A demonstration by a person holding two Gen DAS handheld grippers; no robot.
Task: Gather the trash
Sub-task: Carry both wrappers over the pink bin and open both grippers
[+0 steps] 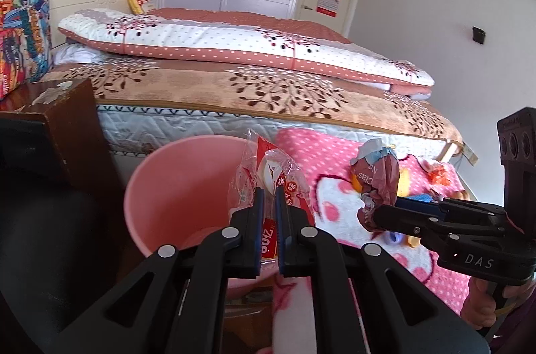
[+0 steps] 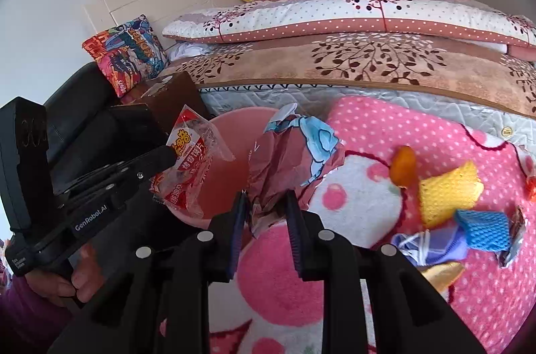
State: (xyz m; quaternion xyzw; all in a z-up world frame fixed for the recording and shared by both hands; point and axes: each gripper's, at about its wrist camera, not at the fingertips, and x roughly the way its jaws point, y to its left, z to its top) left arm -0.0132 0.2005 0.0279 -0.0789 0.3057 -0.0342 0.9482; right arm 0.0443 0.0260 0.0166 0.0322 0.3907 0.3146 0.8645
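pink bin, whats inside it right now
Nothing clearly inside the pink bin: its visible inner wall and floor look bare. The left gripper with its clear red wrapper covers the right part, so that stays unseen.

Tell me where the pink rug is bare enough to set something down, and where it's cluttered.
Bare: the pink rug just ahead of the right tongs, between the pink bin and the yellow sponge. Crowded: the right side, where an orange peel, blue sponge and wrappers lie close together.
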